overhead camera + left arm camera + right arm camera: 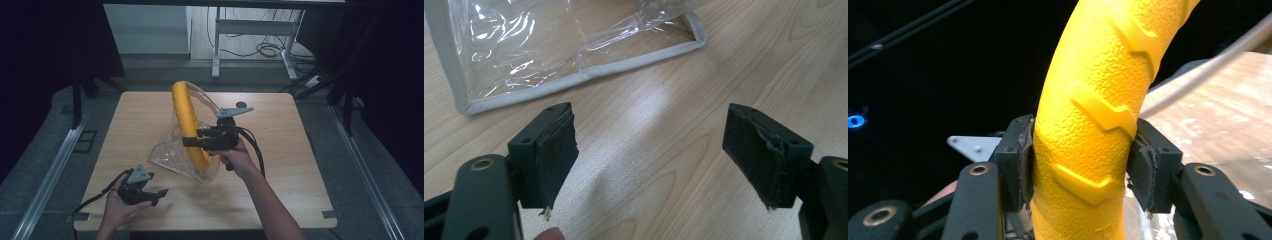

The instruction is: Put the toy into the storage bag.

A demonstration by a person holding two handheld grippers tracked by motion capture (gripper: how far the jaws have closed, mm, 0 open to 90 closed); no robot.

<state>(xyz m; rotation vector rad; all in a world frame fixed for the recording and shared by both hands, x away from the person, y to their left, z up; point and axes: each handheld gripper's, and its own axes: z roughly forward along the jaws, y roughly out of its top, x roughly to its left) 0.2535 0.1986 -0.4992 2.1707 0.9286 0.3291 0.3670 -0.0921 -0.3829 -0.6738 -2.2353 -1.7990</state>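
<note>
1. The desk (280,165) is bare wood on its left, right and far parts; the things sit at its middle and toward the near edge.
2. The yellow ring (188,125) stands upright at the desk's middle, partly inside the clear plastic bag (167,156), whose white-trimmed bottom rests on the wood.
3. The right gripper (192,138) has its jaws clamped on the ring's lower right arc; the right gripper view shows both pads pressed against the ring's ribbed surface.
4. The left gripper (161,196) lies in the person's hand near the desk's near-left corner, jaws wide apart with nothing between them, apart from the bag.
5. How much of the ring is inside the bag is hard to tell through the glare and folds.
</note>
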